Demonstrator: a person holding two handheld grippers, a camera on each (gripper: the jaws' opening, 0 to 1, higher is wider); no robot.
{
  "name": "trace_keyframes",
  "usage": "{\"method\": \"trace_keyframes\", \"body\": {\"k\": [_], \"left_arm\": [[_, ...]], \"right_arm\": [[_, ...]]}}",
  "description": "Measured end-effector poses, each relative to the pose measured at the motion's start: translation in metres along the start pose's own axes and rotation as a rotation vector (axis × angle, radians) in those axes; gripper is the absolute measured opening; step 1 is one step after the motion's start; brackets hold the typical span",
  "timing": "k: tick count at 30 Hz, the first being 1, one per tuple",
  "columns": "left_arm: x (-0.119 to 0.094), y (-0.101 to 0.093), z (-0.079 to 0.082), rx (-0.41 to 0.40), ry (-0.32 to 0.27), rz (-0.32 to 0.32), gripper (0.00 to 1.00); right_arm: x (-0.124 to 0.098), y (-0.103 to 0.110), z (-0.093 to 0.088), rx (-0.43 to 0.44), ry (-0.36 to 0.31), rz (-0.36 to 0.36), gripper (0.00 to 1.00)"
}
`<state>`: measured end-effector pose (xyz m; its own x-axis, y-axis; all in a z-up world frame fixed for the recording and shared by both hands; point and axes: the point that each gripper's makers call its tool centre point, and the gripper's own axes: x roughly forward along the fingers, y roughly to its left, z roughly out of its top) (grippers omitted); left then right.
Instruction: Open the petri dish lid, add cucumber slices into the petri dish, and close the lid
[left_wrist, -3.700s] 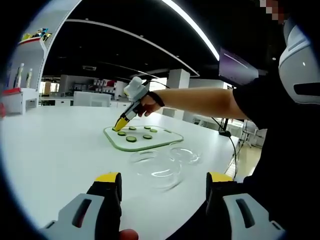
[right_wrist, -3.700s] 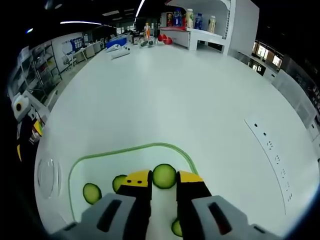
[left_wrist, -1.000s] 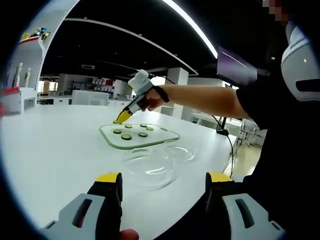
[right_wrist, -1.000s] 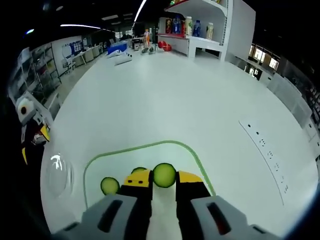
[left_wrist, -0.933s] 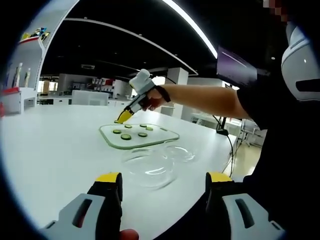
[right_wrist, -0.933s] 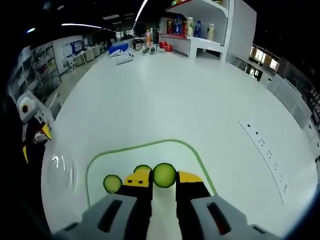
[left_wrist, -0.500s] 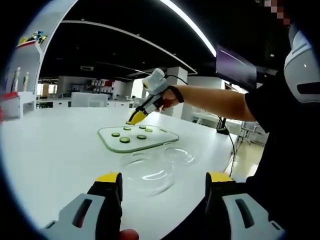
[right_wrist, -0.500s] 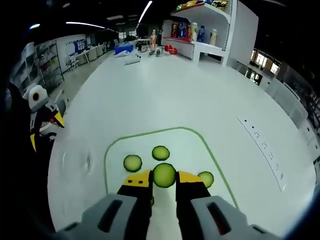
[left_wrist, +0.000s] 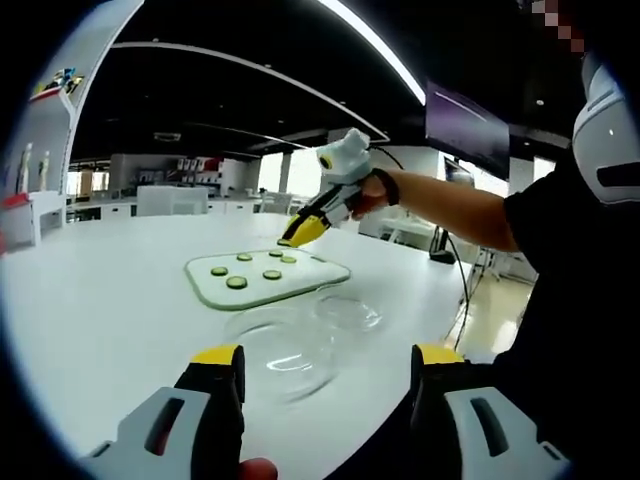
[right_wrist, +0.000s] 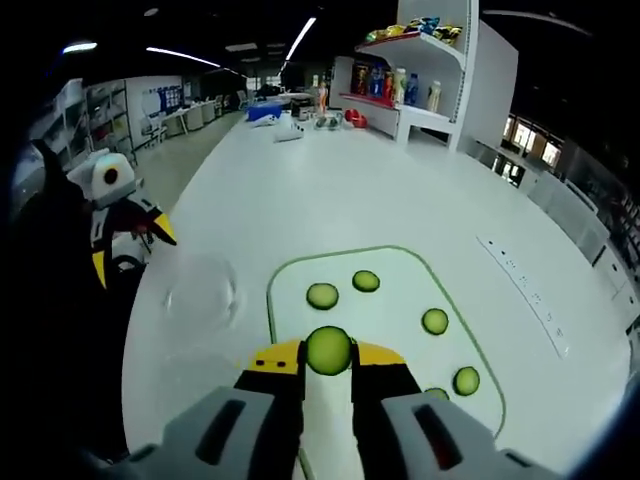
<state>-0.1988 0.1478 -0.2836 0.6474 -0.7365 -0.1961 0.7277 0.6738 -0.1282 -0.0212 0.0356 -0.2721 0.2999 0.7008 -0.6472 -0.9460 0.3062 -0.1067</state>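
Left gripper view
- Shelf (left_wrist: 45, 110), 10 o'clock: white, bottles and coloured items on it, too small to name.
- Table (left_wrist: 100, 310): broad, white, glossy, curved edge running to 4 o'clock.
- Board (left_wrist: 265, 277), just above centre: pale, green-rimmed, flat on the table; cucumber slices (left_wrist: 236, 283) lie on it apart from one another.
- Dish (left_wrist: 283, 350), 6 o'clock of the board: clear glass, uncovered, on the table near the view's own jaws.
- Lid (left_wrist: 347, 312), beside the dish at its 2 o'clock: clear glass, flat on the table.
- Left gripper (left_wrist: 326, 365), bottom: yellow-tipped jaws wide apart, nothing between them, above the table edge.
- Right gripper (left_wrist: 303, 231), 12 o'clock of the board: held in a person's hand (left_wrist: 362, 192), tips aimed down over the board's far edge. Grip not readable here.
- Room: dark ceiling with long light strips (left_wrist: 375, 48); white counters at the back wall; a dark screen at 2 o'clock.

Right gripper view
- Left gripper (right_wrist: 130, 238), 9 o'clock: white body, yellow tips.
- Dish (right_wrist: 202, 295), 9 o'clock of the board: clear, on the table.
- Right gripper (right_wrist: 328, 353), bottom centre: jaws clamped on one slice (right_wrist: 328, 349), held above the board's near end.
- Board (right_wrist: 400, 300): five more slices spread over it.
- Table (right_wrist: 300, 190): white, long, stretching to 12 o'clock; socket strip (right_wrist: 527, 292) at 3 o'clock.
- Shelf (right_wrist: 440, 70), 1 o'clock: white, bottles in a row.
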Motion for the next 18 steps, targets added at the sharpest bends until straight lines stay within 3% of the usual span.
{"method": "trace_keyframes", "body": {"k": [10,18], "left_arm": [[0.004,-0.003,0.003,0.014,0.005,0.004,0.67],[0.004,-0.004,0.001,0.018,0.015,0.007,0.67]], "right_arm": [[-0.023,0.037,-0.021,-0.017,-0.021,0.02,0.18],[-0.029,0.064,-0.037,0.0,-0.041,0.042,0.18]]}}
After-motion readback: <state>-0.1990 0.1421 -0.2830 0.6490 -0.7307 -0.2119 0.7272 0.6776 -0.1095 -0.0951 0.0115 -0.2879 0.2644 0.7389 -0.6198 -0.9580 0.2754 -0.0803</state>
